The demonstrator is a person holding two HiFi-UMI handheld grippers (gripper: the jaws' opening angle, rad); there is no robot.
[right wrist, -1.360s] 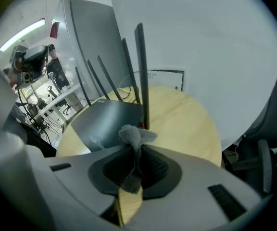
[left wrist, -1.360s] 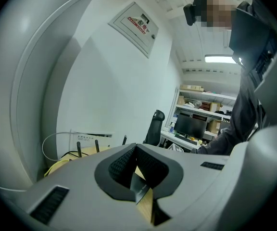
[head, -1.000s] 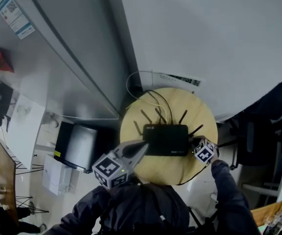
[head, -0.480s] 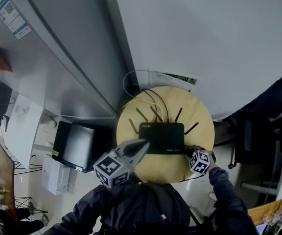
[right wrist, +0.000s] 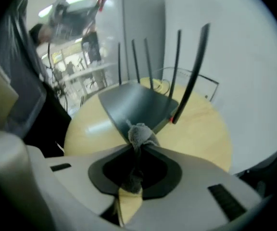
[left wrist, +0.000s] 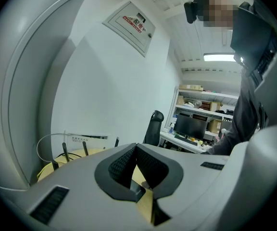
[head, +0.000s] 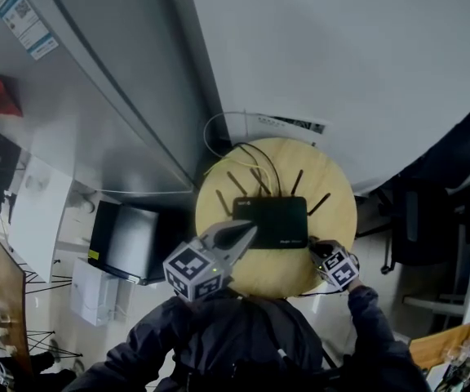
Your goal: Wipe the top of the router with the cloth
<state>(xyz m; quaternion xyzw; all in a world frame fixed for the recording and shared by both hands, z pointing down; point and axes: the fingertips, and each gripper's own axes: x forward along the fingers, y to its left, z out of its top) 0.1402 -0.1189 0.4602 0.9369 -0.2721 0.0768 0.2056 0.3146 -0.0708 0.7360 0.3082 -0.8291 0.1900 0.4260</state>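
A black router (head: 271,221) with several upright antennas lies on the round wooden table (head: 333,188). In the right gripper view the router (right wrist: 133,102) sits just ahead of the jaws. My right gripper (right wrist: 137,137) is shut on a small grey cloth (right wrist: 139,133), whose tuft sticks out past the jaw tips near the router's near corner. In the head view the right gripper (head: 317,251) hovers at the router's front right corner. My left gripper (head: 250,229) is shut with nothing in it, its tips at the router's front left edge; the left gripper view shows the jaws (left wrist: 134,146) pressed together.
White and black cables (head: 255,163) loop off the table's back toward a white wall (head: 341,55). A black box (head: 129,242) stands on the floor to the left. A dark office chair (head: 414,227) is at the right. The person's dark jacket (head: 235,341) fills the near edge.
My right gripper with the cloth has drawn back toward the table's front right edge, off the router's side. The left gripper has edged slightly right along the router's front.
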